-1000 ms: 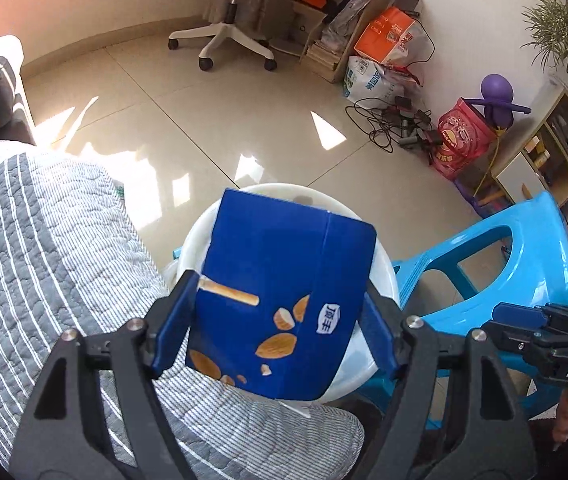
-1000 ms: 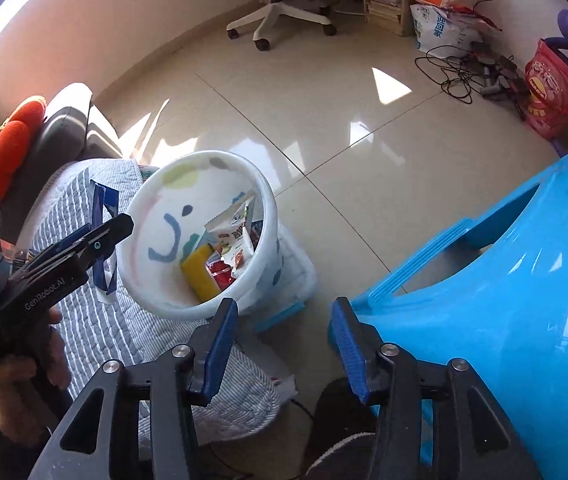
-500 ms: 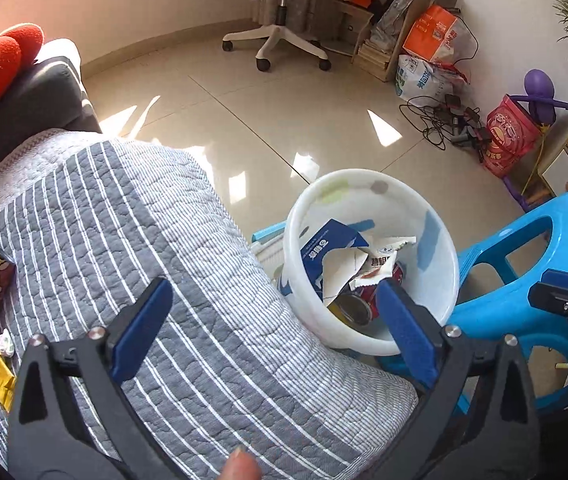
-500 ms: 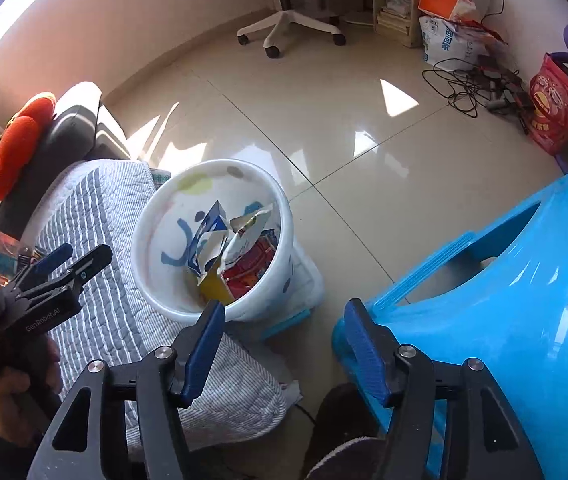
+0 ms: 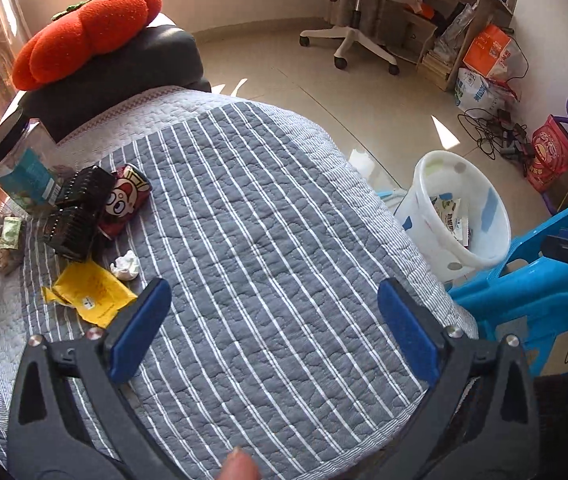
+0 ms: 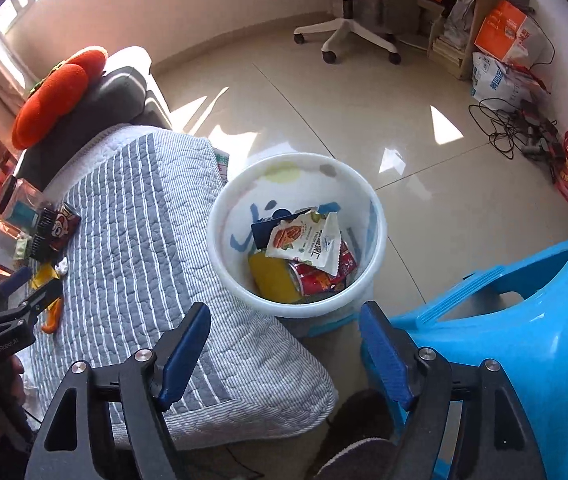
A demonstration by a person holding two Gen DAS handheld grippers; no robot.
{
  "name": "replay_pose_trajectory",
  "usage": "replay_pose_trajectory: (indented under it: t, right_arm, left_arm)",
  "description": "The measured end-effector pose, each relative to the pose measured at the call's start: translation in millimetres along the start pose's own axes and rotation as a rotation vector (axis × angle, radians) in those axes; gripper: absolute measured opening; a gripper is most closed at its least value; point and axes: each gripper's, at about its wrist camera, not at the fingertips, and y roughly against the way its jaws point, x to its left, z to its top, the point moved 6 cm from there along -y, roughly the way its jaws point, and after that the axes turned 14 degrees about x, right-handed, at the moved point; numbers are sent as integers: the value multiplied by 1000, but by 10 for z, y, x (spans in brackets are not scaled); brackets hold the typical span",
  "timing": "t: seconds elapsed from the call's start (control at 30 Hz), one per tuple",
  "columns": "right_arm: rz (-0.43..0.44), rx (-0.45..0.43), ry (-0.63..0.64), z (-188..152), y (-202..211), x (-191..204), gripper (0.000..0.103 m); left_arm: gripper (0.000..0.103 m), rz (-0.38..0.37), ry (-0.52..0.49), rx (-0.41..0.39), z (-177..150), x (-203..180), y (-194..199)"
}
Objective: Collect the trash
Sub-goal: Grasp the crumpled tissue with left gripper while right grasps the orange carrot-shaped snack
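My left gripper [image 5: 271,296] is open and empty above the grey striped quilt [image 5: 267,208]. To its left on the quilt lie a yellow packet [image 5: 91,294], a crumpled white paper [image 5: 125,266], a red cartoon snack wrapper [image 5: 123,200] and black plastic trays [image 5: 75,208]. The white bin [image 6: 378,216] stands on the floor beside the quilt and holds a dark blue box [image 6: 271,228], a nut packet [image 6: 304,240] and other wrappers. My right gripper [image 6: 284,316] hovers just in front of the bin, its jaws opening with nothing between them.
A blue plastic stool [image 6: 524,320] stands right of the bin. Clear jars [image 5: 19,160] sit at the quilt's left edge, below an orange plush cushion [image 5: 87,20]. An office chair [image 5: 356,12], bags and cables [image 5: 496,136] line the far wall.
My left gripper let go of the blue box, which now lies in the bin, opened wide and swung left over the quilt. The right gripper's jaws spread wider.
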Motion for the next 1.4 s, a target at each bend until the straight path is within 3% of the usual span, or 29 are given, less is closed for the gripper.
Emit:
replay_pose_trajectory:
  t: [0.23,0.67,0.97,1.13,1.3,1.4]
  right_arm:
    - [10,13,106,-35,-88,649,79]
    - [-10,61,254,-122,-386,1590,80]
    - [-43,100,321,-200,-620,1957,80]
    - [-42,112,349,-239,-690,2144,80]
    - [-54,121,395,-283,-754,2341,80]
    - [-57,130,414,-311,-806,2451,80]
  left_arm:
    - [102,58,76,41,-401,681,91]
    - [102,81,238,178,-1179,1758,30]
    - [102,107,411,346,-1672,2427,-199]
    - [102,90,478,463,-1949,2678,-303]
    - [102,98,513,528,-2171,2824,-404]
    - [92,141,496,559,-2255,2863,-484]
